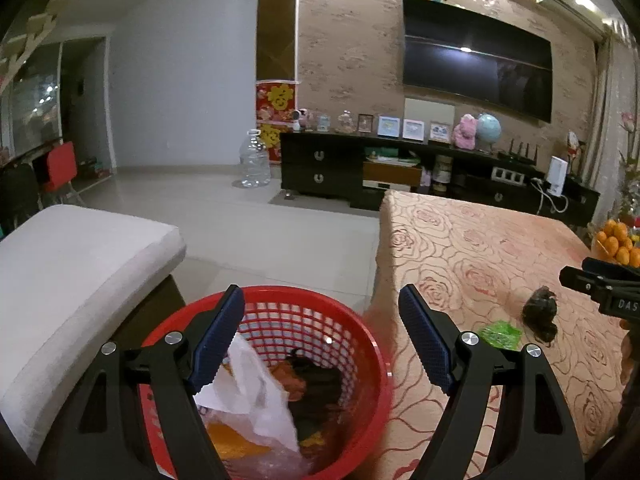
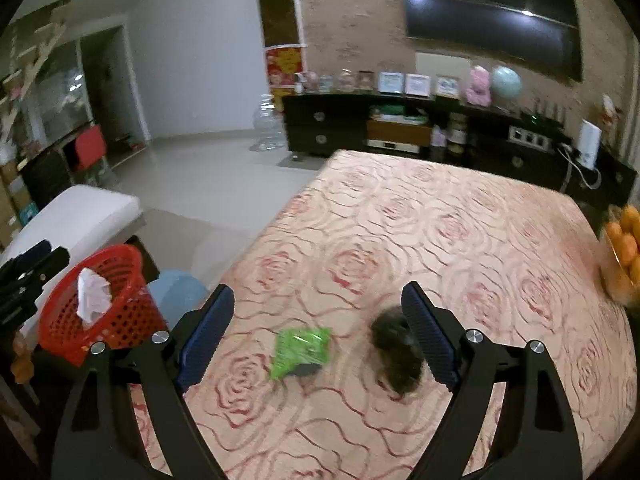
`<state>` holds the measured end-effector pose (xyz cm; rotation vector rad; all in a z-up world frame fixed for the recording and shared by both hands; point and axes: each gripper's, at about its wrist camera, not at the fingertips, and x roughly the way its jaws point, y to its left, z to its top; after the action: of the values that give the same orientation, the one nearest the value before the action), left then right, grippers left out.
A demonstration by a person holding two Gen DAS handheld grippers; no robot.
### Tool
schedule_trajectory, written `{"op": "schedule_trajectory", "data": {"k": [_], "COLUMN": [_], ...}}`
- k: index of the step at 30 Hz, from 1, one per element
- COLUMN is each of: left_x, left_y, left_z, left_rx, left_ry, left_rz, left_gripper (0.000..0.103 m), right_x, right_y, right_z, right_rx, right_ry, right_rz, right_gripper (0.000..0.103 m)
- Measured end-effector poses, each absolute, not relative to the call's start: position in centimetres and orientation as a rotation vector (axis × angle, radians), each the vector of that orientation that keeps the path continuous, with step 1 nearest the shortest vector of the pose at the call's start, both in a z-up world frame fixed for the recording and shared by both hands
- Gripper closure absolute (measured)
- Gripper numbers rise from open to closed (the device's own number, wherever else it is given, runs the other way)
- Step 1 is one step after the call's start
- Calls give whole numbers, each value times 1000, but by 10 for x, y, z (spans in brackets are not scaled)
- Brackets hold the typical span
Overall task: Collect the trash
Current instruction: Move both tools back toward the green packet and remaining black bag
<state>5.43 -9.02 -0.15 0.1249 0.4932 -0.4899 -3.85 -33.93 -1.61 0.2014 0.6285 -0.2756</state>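
Note:
A red mesh basket [image 1: 296, 320] stands on the floor beside the table, holding a white plastic bag [image 1: 248, 384] and dark and orange scraps. My left gripper [image 1: 322, 296] hangs open right above it, nothing between its fingers. On the rose-patterned tablecloth [image 2: 400, 220] lie a green wrapper [image 2: 302, 350] and a dark crumpled clump [image 2: 394, 354]. My right gripper [image 2: 318, 292] is open just over them: the wrapper sits between its fingers, the clump against the right finger, neither one gripped. The left wrist view shows the wrapper [image 1: 500, 334] and clump [image 1: 540, 316] too. The basket [image 2: 120, 320] is at the left in the right wrist view.
A white cushioned seat [image 1: 72, 272] stands left of the basket. A pile of oranges [image 2: 624, 248] sits at the table's right edge. A pale blue round thing [image 2: 180, 292] lies on the floor by the basket. A dark TV cabinet [image 1: 320, 168] and a big water bottle [image 1: 254, 160] stand at the far wall.

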Motion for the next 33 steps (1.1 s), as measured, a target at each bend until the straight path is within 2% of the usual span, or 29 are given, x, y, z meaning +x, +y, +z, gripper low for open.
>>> {"op": "schedule_trajectory", "data": {"k": [10,22,33], "left_x": [39,27,30], "left_y": [-132,-222,-298], "left_z": [-13,-36,-92], "left_rx": [174,310,521], "left_ry": [535,642,716], "left_rz": [-579,-809,-1040], "left_gripper": [27,27,25], "right_x": [-70,-79,-83], "right_y": [-387,-408,-429], "right_z": [-26,-34,-48], "right_rx": [299,355,424], "right_ry": [625,632,653], "right_rz": [-410,-442,-458], "right_gripper": [20,20,20]}}
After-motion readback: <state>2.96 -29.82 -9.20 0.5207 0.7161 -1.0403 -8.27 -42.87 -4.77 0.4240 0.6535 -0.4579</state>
